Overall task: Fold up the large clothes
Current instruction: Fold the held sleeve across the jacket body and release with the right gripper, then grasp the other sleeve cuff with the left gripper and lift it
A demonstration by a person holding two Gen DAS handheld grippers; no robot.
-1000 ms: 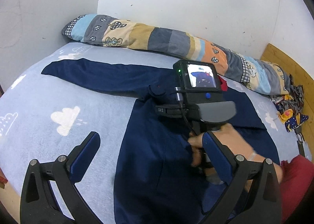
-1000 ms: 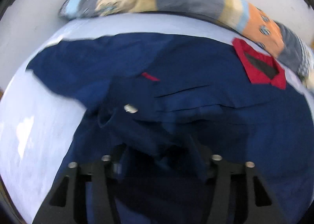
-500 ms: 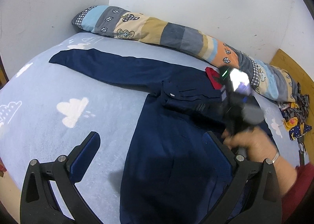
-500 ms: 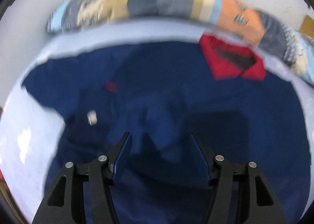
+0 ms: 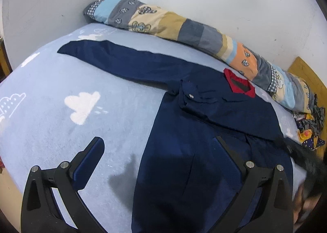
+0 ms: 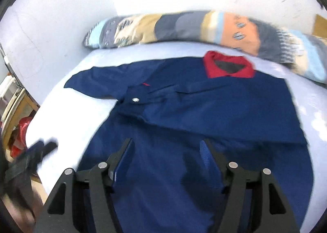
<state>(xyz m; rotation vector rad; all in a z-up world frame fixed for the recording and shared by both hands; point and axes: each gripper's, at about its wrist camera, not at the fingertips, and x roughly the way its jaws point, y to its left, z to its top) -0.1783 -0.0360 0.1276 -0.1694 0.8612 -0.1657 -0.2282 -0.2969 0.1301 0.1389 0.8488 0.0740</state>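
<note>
A large navy jacket [image 5: 204, 151] with a red collar [image 5: 239, 83] lies flat on the light blue bed [image 5: 61, 94]. Its left sleeve [image 5: 114, 59] stretches out toward the far left; the right sleeve is folded across the chest, its cuff with a silver snap [image 5: 191, 95] on top. My left gripper [image 5: 159, 147] is open and empty above the jacket's lower left edge. My right gripper [image 6: 166, 149] is open and empty above the jacket's [image 6: 194, 120] lower middle. The collar [image 6: 227, 66] and snap [image 6: 135, 100] also show in the right wrist view.
A long patchwork bolster [image 5: 184, 28] lies along the white back wall. Patterned cloth [image 5: 310, 122] is heaped at the bed's right edge by a wooden board [image 5: 306, 75]. The other gripper appears blurred at the left [image 6: 30, 157]. A wooden stand and red bag [image 6: 20, 130] stand left of the bed.
My right gripper let go of the folded right sleeve, opened and drew back toward me and to the right. The left gripper stayed open and pulled back slightly.
</note>
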